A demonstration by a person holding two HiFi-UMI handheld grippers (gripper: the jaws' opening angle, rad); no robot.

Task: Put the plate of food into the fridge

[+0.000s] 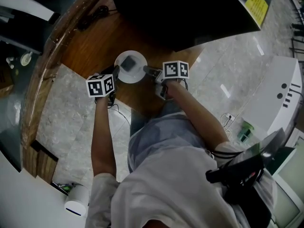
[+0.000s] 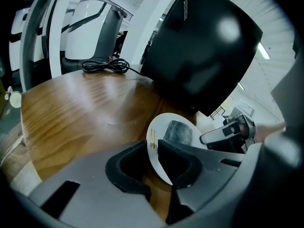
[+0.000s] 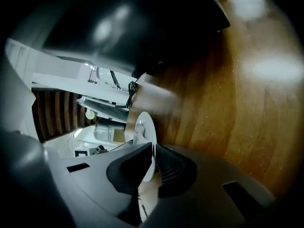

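The plate (image 1: 130,66) sits at the counter's (image 1: 90,46) near edge with a grey block of food (image 1: 129,63) on it. It is just in front of a black box (image 1: 190,8) that I take for the fridge. The left hand-held gripper (image 2: 153,148) has its jaws drawn in on the plate's left rim. The right hand-held gripper (image 3: 153,163) is clamped on the opposite rim. With only 2 thin rim holds, I'd raise both sides together, keep the plate level so the food doesn't slide, and move slowly.
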